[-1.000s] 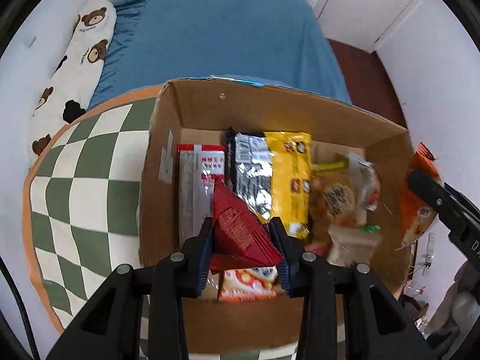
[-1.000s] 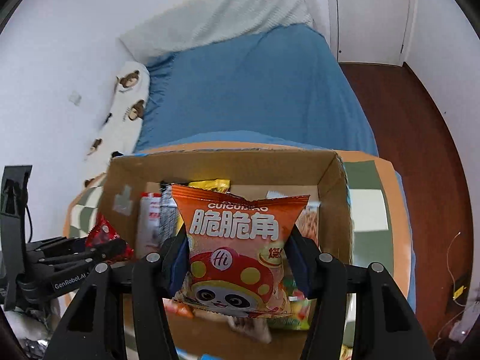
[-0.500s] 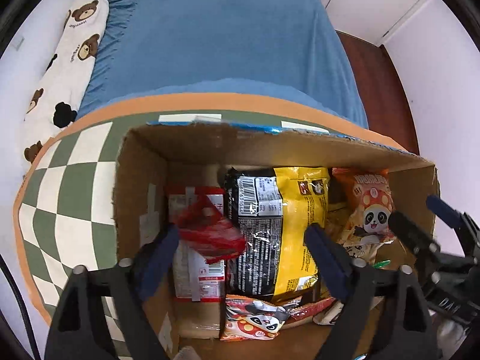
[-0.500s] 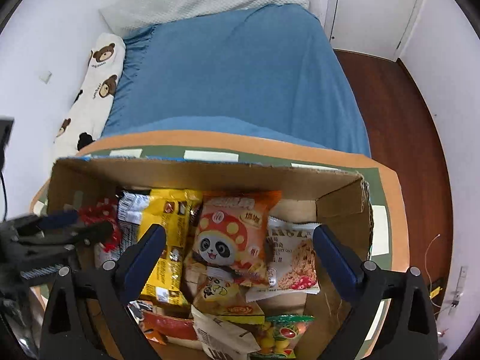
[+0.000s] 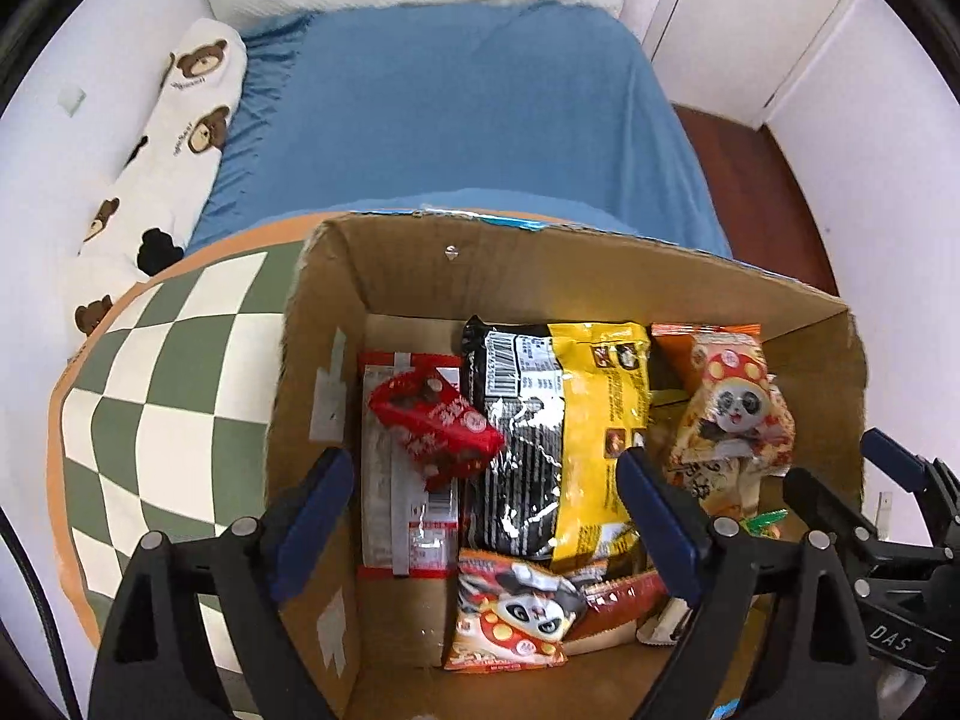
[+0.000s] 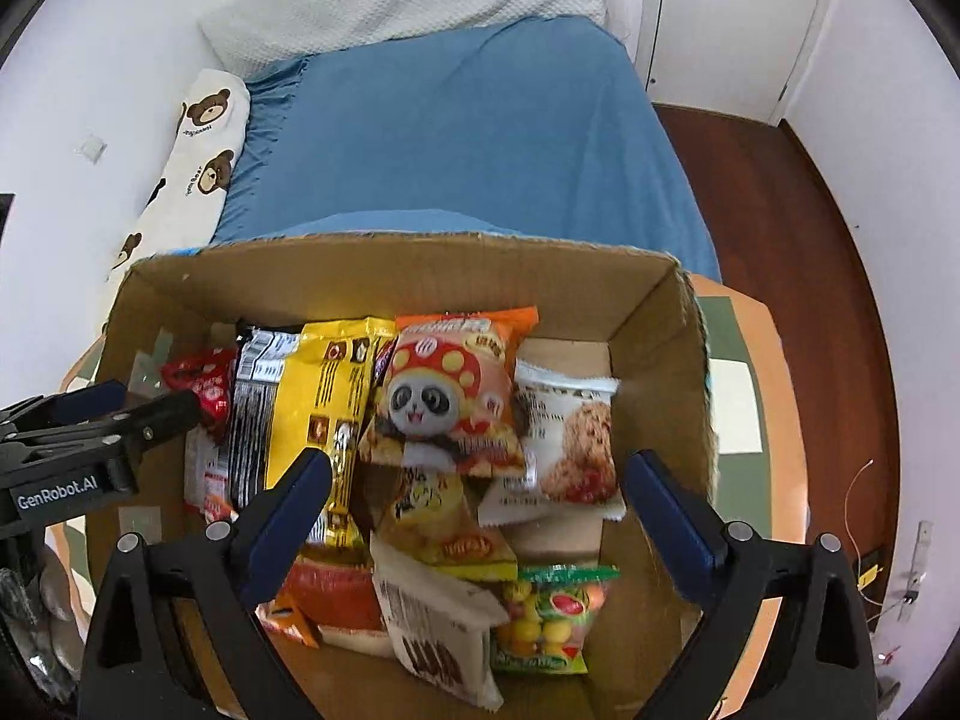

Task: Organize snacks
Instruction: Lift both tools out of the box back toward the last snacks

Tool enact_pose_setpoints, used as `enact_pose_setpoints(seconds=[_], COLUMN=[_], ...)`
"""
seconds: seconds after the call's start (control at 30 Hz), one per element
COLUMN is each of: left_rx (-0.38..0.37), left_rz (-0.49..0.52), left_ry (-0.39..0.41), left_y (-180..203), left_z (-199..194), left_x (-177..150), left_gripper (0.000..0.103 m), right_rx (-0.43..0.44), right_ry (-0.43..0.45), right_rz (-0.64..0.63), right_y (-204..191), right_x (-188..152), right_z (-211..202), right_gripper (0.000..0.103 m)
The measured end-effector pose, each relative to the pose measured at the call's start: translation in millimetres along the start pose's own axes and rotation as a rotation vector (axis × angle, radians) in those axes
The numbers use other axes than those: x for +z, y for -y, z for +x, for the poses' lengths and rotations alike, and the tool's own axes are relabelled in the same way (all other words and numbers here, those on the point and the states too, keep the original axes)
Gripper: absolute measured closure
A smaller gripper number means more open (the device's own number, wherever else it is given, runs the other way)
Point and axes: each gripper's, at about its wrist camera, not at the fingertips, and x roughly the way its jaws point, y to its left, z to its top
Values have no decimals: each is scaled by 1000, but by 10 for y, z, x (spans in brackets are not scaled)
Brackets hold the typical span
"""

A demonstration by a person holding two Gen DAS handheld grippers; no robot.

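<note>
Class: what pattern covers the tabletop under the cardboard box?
A green-and-white checkerboard tabletop with an orange border, clearest in the left wrist view.

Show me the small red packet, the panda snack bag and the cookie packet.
small red packet (image 5: 435, 420), left wrist view, middle of wrapper.
panda snack bag (image 6: 447, 396), right wrist view, panda face.
cookie packet (image 6: 570, 444), right wrist view, cookie picture.

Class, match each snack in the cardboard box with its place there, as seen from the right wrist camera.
Snacks:
1. red packet
2. yellow packet
3. cookie packet
4. fruit candy bag

Places:
A. near right corner
B. against the left wall
C. left of the panda packet
D. right of the panda packet

Pairs: 1-B, 2-C, 3-D, 4-A
</note>
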Motion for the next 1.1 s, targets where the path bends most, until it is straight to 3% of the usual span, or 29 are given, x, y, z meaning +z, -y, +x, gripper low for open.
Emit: enact_pose_setpoints(seconds=[0.43,1.1], left_rx=[29,13], left_rz=[58,68], left_ry=[225,397], left_y=[138,200], left_z=[-864,-1815], left_x=[-668,-1706], left_gripper=[13,11], right_rx=[-9,-38], right_ry=[150,387], right_rz=[-27,-43], right_y=[-65,-180], right_x=[-599,-1649], right_z=[-712,-2002], right_gripper=[3,2])
